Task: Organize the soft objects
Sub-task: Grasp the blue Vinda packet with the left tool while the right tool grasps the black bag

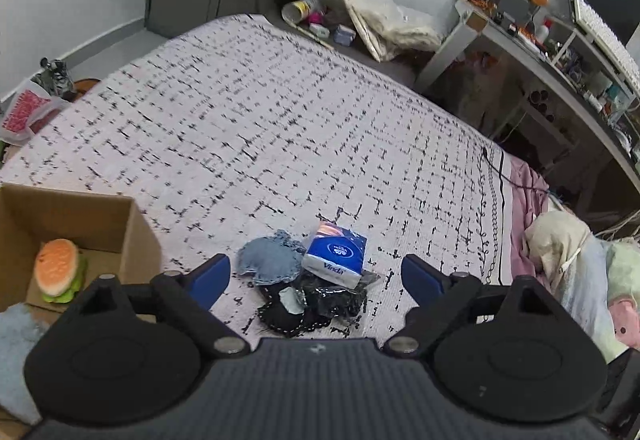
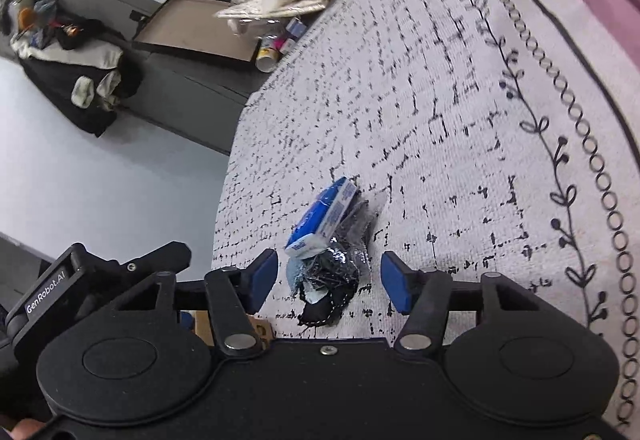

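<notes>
Left wrist view first: at the near left edge of the bed sits an open cardboard box (image 1: 132, 236), evidently the collecting place, since a plush burger (image 1: 60, 272) already stands inside it and a pale blue fluffy item (image 1: 16, 356) lies just beside it at the frame's lower left. Moving right, the left gripper (image 1: 316, 276) hangs above the bedspread (image 1: 280, 120) with its blue pads spread wide and nothing between them, framing the small heap that remains to be sorted: a round denim patch (image 1: 270, 262) on the left, touching a blue Vinda tissue pack (image 1: 336, 254) that leans tilted on crumpled black fabric in clear wrap (image 1: 320, 304). The heap lies near the bed's front edge, well apart from the box, so each piece probably needs carrying leftward. Right wrist view shows the same heap from the other side: the right gripper (image 2: 329, 278) is likewise wide open and empty, straddling the black bundle from above, a pose that looks like preparation to close on it, though which piece is meant cannot be told.
</notes>
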`<state>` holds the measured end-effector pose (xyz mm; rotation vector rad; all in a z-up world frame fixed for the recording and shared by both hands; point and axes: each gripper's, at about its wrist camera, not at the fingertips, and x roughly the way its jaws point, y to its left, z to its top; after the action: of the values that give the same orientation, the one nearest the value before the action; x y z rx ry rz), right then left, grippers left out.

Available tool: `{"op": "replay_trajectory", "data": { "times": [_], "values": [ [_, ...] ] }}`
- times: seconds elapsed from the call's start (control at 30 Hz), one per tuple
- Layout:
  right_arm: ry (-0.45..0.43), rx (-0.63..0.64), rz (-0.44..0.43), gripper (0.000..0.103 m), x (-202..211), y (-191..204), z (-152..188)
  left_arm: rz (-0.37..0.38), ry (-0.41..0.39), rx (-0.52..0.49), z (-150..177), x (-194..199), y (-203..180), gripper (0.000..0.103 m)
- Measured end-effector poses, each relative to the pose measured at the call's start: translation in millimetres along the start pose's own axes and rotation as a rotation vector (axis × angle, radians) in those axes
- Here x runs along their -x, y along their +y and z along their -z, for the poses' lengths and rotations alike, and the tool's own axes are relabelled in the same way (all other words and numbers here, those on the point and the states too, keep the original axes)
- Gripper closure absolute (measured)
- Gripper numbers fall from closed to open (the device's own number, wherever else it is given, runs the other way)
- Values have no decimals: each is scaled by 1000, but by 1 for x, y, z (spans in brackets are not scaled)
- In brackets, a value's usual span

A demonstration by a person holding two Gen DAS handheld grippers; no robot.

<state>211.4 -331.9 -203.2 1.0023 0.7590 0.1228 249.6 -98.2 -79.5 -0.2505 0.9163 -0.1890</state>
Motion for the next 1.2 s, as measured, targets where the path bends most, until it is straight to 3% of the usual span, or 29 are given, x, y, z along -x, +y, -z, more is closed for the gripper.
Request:
{"op": "replay_trajectory", "data": {
  "times": [0.37, 0.57, 0.8, 0.9, 0.93, 0.97, 1.0, 1.2],
  "values": [
    [27, -107, -32, 60, -35, -20, 5, 29, 104, -5, -2, -60, -4, 26],
    [32, -99, -20, 60, -44, -20, 4, -15, 115, -127, -6, -87, -21, 26],
    [29, -62, -2, 61, -53, -12, 5, 3, 131, -231, -3, -107, -34, 25],
    [19, -21, 1, 69, -56, -8, 9, -1, 155, -251, -1, -118, -35, 27],
    [13, -8, -1, 72, -55, -8, 10, -8, 168, -249, 1, -122, -35, 35],
    [14, 0, 3, 85, -54, -7, 11, -8, 178, -241, 2, -124, -33, 48],
    [17, 7, 4, 86, -54, -7, 11, -4, 182, -230, 2, -125, -32, 52],
    [-1, 43, 2, 88, -39, -2, 11, -5, 158, -205, 4, -106, -27, 52]
  ]
}}
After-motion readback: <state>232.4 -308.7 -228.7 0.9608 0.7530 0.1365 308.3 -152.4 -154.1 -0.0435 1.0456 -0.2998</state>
